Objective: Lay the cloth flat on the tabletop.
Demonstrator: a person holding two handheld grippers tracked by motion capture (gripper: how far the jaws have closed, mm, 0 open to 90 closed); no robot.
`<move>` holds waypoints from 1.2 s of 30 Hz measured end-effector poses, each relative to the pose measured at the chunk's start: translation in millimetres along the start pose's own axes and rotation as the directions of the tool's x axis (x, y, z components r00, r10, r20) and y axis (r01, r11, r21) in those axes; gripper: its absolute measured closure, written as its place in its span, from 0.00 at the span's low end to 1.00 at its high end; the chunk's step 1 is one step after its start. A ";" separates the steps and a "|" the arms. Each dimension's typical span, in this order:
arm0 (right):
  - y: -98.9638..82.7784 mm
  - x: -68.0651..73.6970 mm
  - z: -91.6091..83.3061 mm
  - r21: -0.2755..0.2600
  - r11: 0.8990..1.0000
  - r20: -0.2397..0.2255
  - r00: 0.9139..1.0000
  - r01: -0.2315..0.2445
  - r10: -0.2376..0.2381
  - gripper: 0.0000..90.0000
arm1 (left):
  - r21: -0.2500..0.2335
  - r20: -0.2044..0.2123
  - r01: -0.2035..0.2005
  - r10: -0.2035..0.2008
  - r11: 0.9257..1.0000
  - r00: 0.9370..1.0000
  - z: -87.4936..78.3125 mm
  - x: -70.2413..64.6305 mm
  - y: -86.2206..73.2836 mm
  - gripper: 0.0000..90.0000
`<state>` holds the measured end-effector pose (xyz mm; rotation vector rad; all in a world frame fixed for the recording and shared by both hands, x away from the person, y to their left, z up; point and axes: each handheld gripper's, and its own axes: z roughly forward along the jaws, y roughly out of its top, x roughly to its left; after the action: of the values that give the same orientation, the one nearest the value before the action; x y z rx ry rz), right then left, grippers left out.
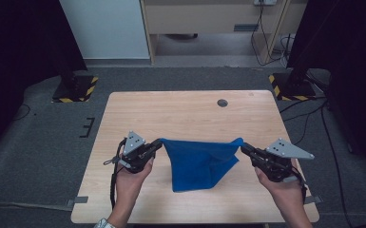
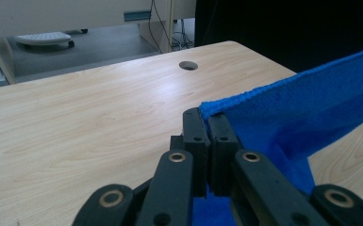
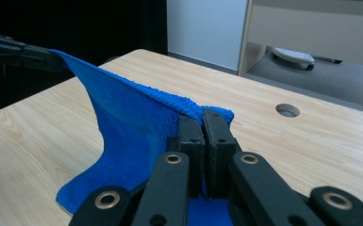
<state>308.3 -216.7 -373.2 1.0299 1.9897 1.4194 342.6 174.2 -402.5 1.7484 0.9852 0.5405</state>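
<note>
A blue cloth (image 1: 197,164) hangs between the two tools over the near half of the desk (image 1: 180,111). The left hand-held gripper (image 1: 159,144) has its jaws clamped together on the cloth's left top corner, and the right hand-held gripper (image 1: 244,148) is clamped likewise on the right top corner; the left gripper view (image 2: 206,123) and the right gripper view (image 3: 202,123) each show the black jaws pressed tight with blue terry fabric pinched between them. The top edge runs nearly taut from one corner to the other, raised off the wood, while the rest of the cloth drapes down in a loose fold, its lowest part touching or just above the desk toward the near side; I cannot tell which. Judging from this, the pick-up of both corners is done and the cloth is partly lifted; what is left looks like spreading it flat or folding it, since the lower part is bunched and uneven. No container is on the desk. Its only other feature is a round cable hole (image 1: 222,102) toward the far right, well apart from the cloth.
</note>
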 end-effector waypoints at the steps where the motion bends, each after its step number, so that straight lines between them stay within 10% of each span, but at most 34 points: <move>1: 3.8 1.9 -1.8 -0.005 1.000 0.001 1.000 0.012 -0.012 0.97 | 0.006 -0.004 -0.003 0.003 1.000 1.000 1.8 0.6 2.0 0.98; 4: 12.2 1.6 3.3 0.007 0.998 0.043 0.997 0.060 -0.060 0.97 | 0.028 -0.016 -0.013 0.013 1.000 1.000 11.6 5.3 7.1 0.98; 13: -7.2 -43.6 59.0 0.089 0.996 0.089 0.996 -0.019 0.011 0.97 | 0.099 -0.039 0.013 -0.009 0.995 0.999 62.5 22.6 10.4 0.97; 36: -34.9 -106.3 120.3 0.167 0.975 0.148 0.981 -0.148 0.124 0.97 | 0.164 -0.093 0.018 -0.003 0.986 0.996 138.5 35.7 25.3 0.97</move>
<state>451.1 -238.9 -451.4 1.3281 2.0045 1.2184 474.5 123.2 -435.8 1.8765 1.1308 0.5504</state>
